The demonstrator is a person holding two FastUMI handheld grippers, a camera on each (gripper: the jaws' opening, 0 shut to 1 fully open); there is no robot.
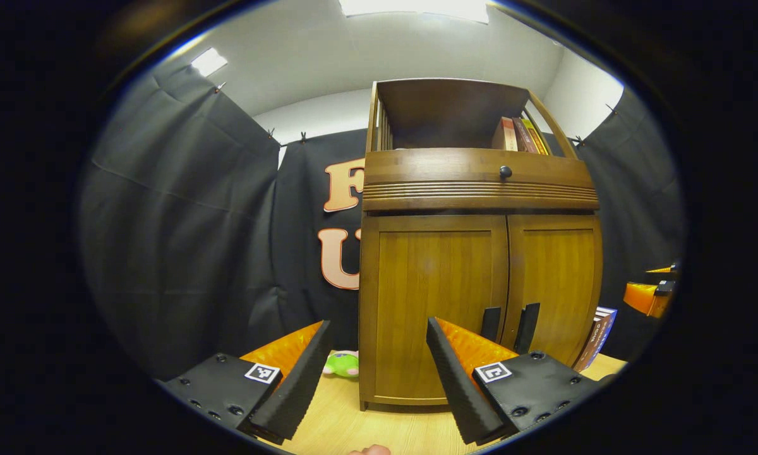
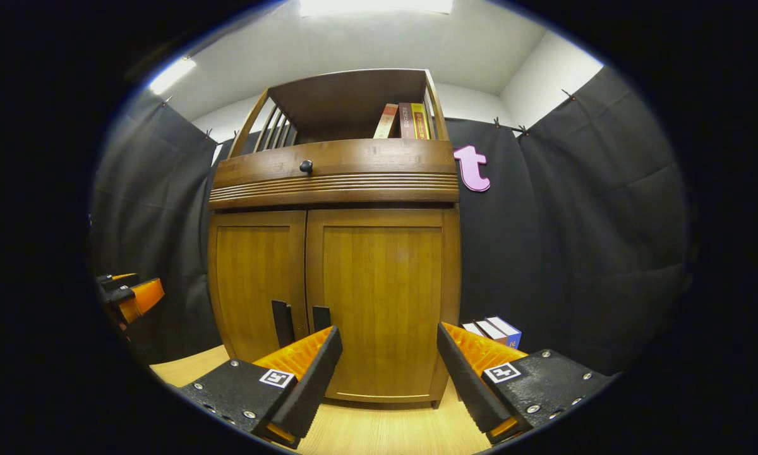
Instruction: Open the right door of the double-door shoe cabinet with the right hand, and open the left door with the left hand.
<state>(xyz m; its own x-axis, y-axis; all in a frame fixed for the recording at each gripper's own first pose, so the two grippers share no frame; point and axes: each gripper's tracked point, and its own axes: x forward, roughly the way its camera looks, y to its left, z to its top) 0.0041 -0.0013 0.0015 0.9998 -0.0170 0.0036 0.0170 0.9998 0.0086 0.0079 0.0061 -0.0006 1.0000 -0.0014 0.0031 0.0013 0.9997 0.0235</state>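
A brown wooden shoe cabinet stands on the light wooden table, both doors closed. The left door and right door each carry a dark vertical handle by the centre seam: left handle, right handle. My left gripper is open, held short of the left door's lower part. My right gripper is open in front of the right door, its left finger just below the right handle. The other gripper shows at each view's edge.
A drawer with a dark knob sits above the doors, and books stand on the open top shelf. A green plush toy lies left of the cabinet. Boxes lean at its right side. Black cloth walls surround the table.
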